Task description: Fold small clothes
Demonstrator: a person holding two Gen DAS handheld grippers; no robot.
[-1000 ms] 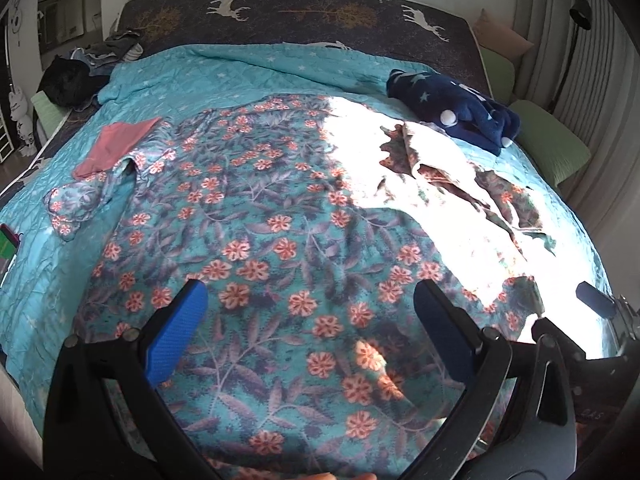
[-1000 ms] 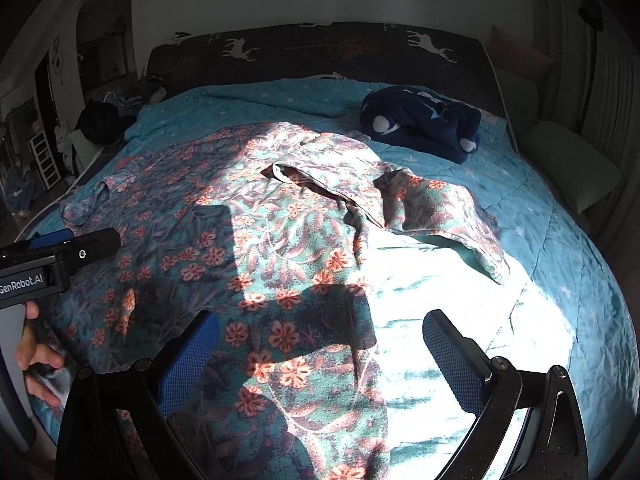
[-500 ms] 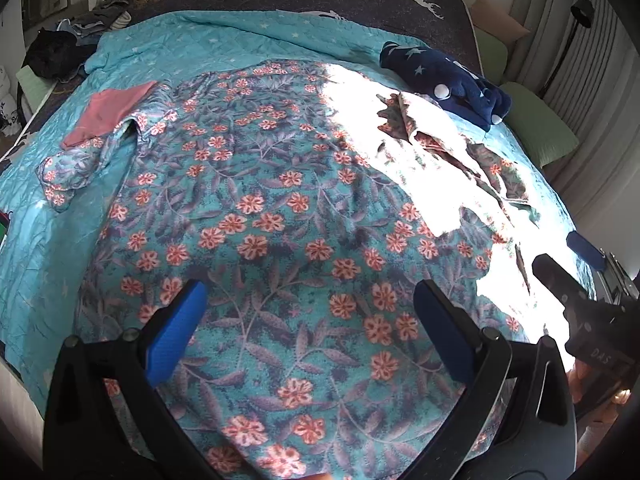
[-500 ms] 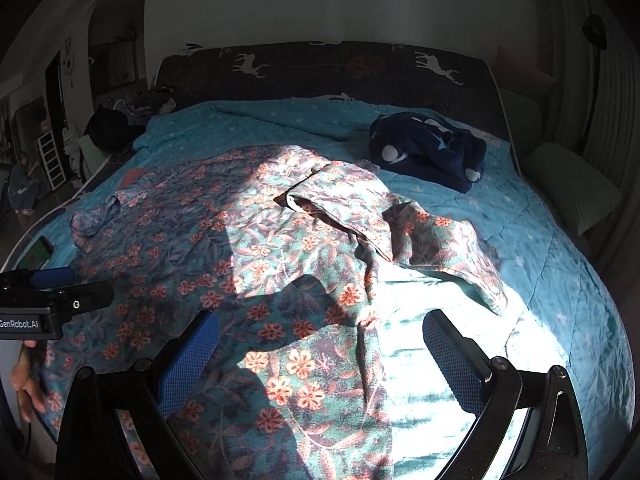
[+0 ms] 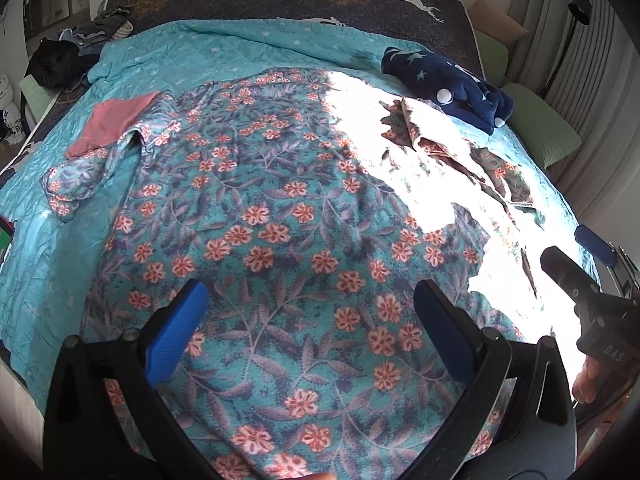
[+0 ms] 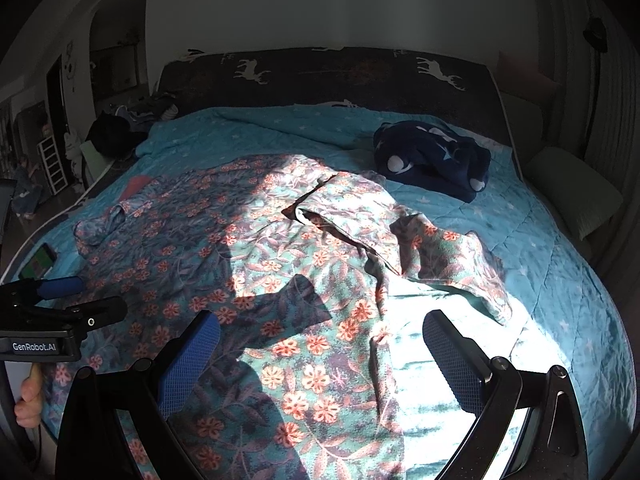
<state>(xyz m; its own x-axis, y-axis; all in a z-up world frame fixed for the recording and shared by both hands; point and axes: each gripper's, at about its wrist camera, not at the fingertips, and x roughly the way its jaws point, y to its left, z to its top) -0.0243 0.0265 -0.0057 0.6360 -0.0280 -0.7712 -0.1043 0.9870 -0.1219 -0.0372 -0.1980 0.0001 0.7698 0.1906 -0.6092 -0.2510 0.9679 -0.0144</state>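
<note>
1. On the bed [image 5: 48,240], a floral garment [image 5: 280,240] lies spread flat, unfolded.
2. Left gripper [image 5: 312,316] and right gripper [image 6: 320,344] hover above, fingers apart, empty.
3. Next move, likely: grasp an edge or sleeve [image 6: 420,240].

Bed [image 5: 248,40]: floral garment [image 5: 280,220], navy bundle [image 5: 444,80]

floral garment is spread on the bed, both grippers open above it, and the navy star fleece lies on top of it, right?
Not quite. The navy star fleece lies on the teal quilt beyond the floral garment, apart from it, as the right wrist view shows. The rest holds: the left gripper and right gripper are both open above it.
</note>
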